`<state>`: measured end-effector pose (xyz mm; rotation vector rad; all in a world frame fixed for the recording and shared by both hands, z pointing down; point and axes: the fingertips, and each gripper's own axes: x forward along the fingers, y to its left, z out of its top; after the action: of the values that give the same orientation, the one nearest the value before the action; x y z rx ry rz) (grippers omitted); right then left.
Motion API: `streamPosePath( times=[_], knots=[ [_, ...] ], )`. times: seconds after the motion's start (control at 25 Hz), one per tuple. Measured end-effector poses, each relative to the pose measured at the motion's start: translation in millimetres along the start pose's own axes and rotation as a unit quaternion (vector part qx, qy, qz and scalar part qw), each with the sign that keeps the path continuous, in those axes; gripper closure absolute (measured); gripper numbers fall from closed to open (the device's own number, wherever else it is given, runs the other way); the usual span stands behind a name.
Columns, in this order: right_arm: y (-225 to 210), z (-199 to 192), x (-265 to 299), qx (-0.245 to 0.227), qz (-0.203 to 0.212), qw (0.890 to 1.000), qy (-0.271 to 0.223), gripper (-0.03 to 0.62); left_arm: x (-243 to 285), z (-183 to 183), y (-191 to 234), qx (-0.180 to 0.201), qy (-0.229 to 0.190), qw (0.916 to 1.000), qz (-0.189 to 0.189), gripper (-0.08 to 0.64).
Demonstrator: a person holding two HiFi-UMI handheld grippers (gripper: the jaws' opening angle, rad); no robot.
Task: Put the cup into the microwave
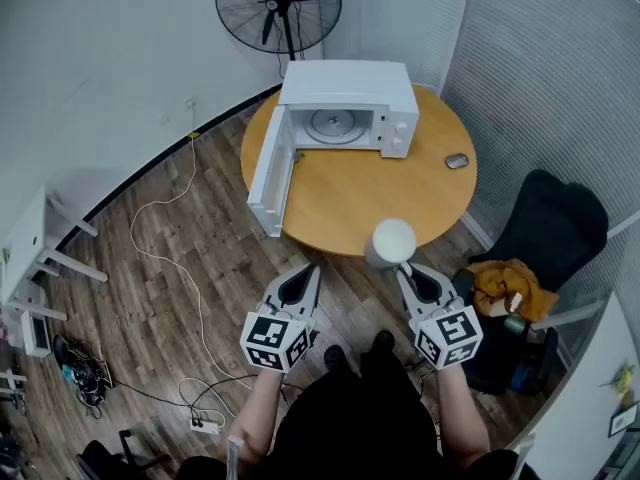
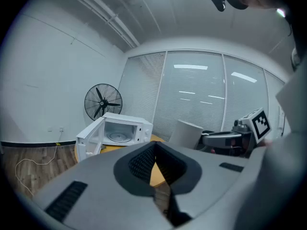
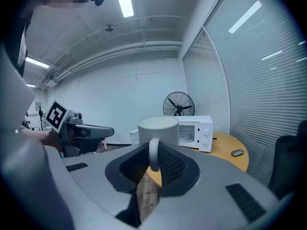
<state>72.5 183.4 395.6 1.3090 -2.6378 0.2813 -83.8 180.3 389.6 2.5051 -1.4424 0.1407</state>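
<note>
One round tabletop (image 1: 340,208) carries one white microwave (image 1: 350,98) with its door swung open. There are two tongs. The left tongs (image 1: 314,268) are closed together on nothing. The right tongs (image 1: 405,267) clamp the handle of the one white cup (image 1: 391,240), upright at the tabletop's near edge. One mouse (image 1: 457,161) lies near the microwave.

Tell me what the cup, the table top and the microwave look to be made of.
Cup: probably glazed ceramic, given its smooth off-white wall, thick rim and thick loop handle.
Table top: wood or wood-look laminate, an even honey-brown with a soft sheen; no grain can be made out.
Microwave: white casing with a matte look, either painted metal or plastic; the look leaves it open.
</note>
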Motion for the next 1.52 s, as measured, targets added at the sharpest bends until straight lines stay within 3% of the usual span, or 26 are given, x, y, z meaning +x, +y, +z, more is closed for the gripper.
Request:
streamPosePath(
  times=[0.72,1.52],
  knots=[
    [21,-6,10,0.006,0.003,1.000,0.007,0.535,-4,-1,12,-0.008,-0.005,0.9999,-0.008,0.566],
    [-11,-11,46,0.016,0.012,1.000,0.019,0.535,31,-14,31,-0.016,0.021,0.9996,0.005,0.566]
  ],
)
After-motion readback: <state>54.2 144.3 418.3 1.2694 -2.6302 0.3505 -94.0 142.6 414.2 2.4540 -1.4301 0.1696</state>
